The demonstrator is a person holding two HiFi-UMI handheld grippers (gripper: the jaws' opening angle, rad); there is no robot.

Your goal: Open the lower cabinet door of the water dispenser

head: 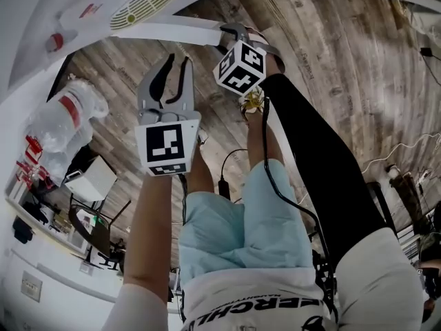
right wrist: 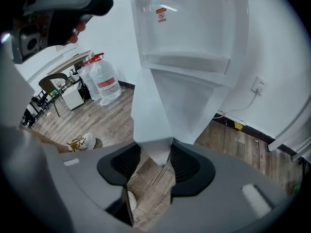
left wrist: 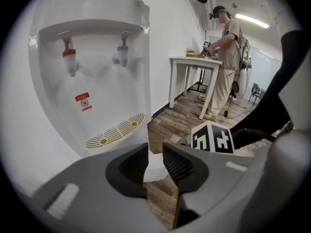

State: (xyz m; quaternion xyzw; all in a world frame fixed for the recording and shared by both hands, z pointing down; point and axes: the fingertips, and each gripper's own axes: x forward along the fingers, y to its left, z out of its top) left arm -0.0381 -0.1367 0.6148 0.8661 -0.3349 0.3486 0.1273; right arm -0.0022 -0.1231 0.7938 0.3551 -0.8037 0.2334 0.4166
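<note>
The white water dispenser stands before me, with red and blue taps and a slotted drip grille. Its lower cabinet door is swung out from the body. I see it edge-on in the right gripper view. My right gripper is shut on the door's free edge. My left gripper hangs open just short of the door and touches nothing. A white corner of the door shows beyond its jaws.
Large water bottles and a chair stand to the left of the dispenser. A person works at a white table further off. A black cable lies on the wooden floor. A wall socket is behind the dispenser.
</note>
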